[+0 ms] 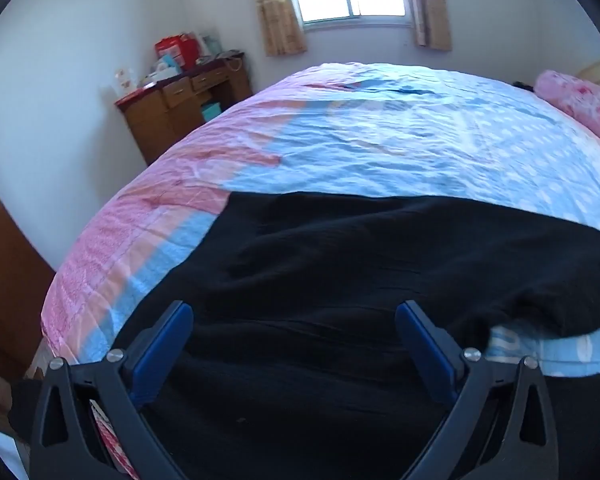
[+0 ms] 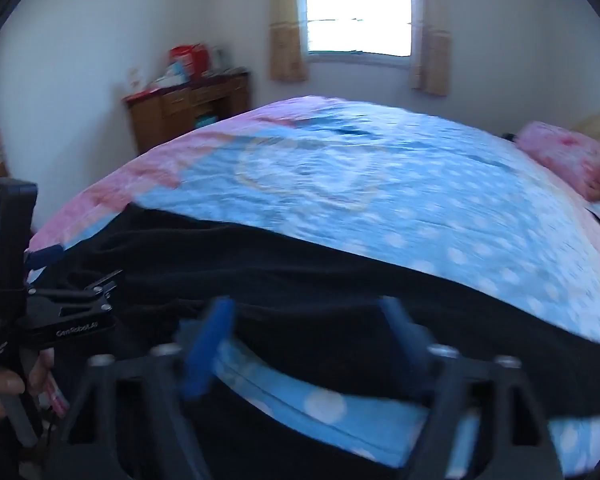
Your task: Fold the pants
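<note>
Pants (image 1: 340, 272) are lying spread across the near edge of the bed (image 1: 380, 140), black cloth running left to right over the blue and pink cover, with a strip of cover showing at the near right. Left tool (image 1: 294, 312) is hovering low above the cloth with its blue pads wide apart and nothing between them. Right tool (image 2: 306, 312) is also standing spread, its fingers framing the near fold of cloth and the strip of cover; that view is blurring, so whether the tips are touching the fabric cannot be told. A person's hand (image 2: 4, 384) is gripping the handle of the left tool at the left of the right view.

Judgement: work appears to be sitting at the laying-out or first-grasp stage, with no tidy fold showing yet. Next move is calling for each tool to close on an edge of the cloth, then to carry that edge over evenly without bunching.
</note>
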`<act>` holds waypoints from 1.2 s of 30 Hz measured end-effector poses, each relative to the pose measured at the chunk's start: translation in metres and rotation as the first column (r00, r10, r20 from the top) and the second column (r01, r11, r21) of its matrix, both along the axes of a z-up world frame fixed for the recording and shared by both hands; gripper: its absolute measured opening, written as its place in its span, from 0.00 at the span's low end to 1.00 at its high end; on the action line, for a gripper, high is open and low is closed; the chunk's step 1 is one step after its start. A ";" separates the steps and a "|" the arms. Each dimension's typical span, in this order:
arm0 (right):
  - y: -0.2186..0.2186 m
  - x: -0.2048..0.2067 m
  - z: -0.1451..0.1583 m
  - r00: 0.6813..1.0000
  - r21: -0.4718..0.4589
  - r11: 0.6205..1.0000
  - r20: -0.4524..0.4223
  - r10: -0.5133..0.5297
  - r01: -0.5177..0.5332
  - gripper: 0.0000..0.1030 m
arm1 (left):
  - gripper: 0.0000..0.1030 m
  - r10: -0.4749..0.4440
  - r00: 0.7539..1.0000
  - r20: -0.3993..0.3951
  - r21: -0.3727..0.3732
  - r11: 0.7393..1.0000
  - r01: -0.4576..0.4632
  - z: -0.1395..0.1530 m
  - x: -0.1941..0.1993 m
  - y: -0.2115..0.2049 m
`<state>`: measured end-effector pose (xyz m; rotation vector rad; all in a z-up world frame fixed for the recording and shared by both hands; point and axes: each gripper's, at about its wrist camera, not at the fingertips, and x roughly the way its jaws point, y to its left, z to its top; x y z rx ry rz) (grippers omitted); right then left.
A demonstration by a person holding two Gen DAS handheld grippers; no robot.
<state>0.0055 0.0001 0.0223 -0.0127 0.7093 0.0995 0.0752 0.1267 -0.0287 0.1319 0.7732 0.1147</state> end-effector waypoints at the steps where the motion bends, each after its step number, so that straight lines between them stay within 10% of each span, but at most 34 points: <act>1: -0.008 0.025 -0.007 0.998 0.026 0.998 -0.034 0.055 -0.054 0.37 | 1.00 0.012 1.000 0.000 -0.005 1.000 -0.012 -0.001 0.002 0.006; 4: -0.057 0.113 -0.034 0.986 0.093 0.986 -0.085 0.146 -0.138 0.34 | 1.00 0.038 0.999 -0.006 -0.008 0.999 -0.038 -0.006 0.007 0.016; 12: 0.017 0.232 -0.068 0.945 -0.060 0.957 -0.188 0.267 -0.282 0.35 | 1.00 0.032 0.997 -0.073 -0.018 0.999 -0.033 -0.022 0.021 0.025; 21: 0.065 0.287 -0.088 0.867 0.050 0.898 -0.239 0.437 -0.438 0.35 | 1.00 0.011 0.993 -0.116 -0.034 0.999 -0.015 -0.041 0.026 0.031; 26: 0.108 0.299 -0.116 0.801 -0.074 0.834 -0.336 0.495 -0.547 0.35 | 1.00 -0.013 0.993 -0.118 -0.042 0.999 0.008 -0.040 0.027 0.030; 29: 0.122 0.296 -0.115 0.780 -0.124 0.793 -0.320 0.537 -0.597 0.05 | 1.00 -0.017 0.993 -0.119 -0.054 0.998 0.011 -0.037 0.030 0.032; 36: 0.113 0.323 -0.093 0.868 -0.048 0.887 -0.234 0.437 -0.460 0.03 | 1.00 -0.007 0.995 -0.098 -0.039 0.999 0.004 -0.030 0.037 0.032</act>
